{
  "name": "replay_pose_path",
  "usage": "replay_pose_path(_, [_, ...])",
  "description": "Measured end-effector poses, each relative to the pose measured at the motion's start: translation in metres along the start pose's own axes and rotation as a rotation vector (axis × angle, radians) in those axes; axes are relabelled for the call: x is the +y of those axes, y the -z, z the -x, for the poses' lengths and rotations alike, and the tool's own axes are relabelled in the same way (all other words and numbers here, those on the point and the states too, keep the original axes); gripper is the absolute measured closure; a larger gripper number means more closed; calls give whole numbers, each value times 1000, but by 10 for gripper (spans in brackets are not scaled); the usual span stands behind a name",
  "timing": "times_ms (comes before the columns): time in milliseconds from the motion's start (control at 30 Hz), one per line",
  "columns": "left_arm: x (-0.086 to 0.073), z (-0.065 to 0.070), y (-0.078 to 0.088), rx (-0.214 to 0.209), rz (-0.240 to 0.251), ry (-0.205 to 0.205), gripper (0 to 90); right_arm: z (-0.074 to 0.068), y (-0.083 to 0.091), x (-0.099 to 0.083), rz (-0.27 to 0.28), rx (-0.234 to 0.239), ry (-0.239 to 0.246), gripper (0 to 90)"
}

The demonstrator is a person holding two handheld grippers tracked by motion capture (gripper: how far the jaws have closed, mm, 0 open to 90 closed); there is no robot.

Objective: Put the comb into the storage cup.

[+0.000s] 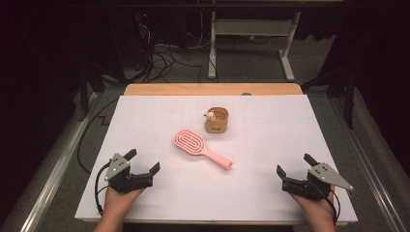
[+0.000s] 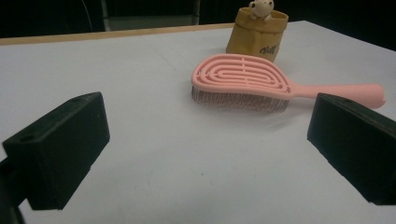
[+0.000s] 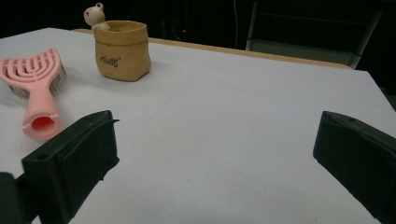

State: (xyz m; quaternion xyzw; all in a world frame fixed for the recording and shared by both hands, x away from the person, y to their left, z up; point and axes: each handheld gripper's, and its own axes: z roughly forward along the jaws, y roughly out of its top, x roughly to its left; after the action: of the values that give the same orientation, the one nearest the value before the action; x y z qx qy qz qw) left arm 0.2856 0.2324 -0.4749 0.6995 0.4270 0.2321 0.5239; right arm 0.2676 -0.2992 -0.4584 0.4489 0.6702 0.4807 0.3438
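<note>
A pink hairbrush (image 1: 198,147) (image 2: 247,81) (image 3: 37,88) lies bristles down in the middle of the white table, its handle pointing to the near right. Just behind it stands a small tan pouch (image 1: 216,120) (image 2: 257,35) (image 3: 122,50) with a little bear figure (image 1: 211,115) (image 2: 260,8) (image 3: 95,15) on its rim. My left gripper (image 1: 142,161) (image 2: 205,144) rests open at the near left, jaws wide apart with nothing between them. At the near right my right gripper (image 1: 295,164) (image 3: 215,158) is also open and empty. Both stand well short of the brush.
The white sheet (image 1: 270,140) covers a wooden table whose far edge (image 1: 212,89) shows bare. Beyond it, on the dark floor, are cables (image 1: 164,60) and the white legs of another table (image 1: 251,34).
</note>
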Motion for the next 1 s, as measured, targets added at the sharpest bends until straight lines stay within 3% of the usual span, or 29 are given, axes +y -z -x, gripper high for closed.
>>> replay_pose_path(367, [1, -6, 5, -7, -6, 7, 0, -1, -2, -1, -10, 2, 5, 4])
replay_pose_path(467, [3, -5, 7, -10, -3, -11, 0, -2, -2, -1, -13, 9, 16, 4])
replay_pose_path(1000, [6, -7, 9, 6, -7, 3, 20, 0, -1, -1, -6, 10, -5, 4])
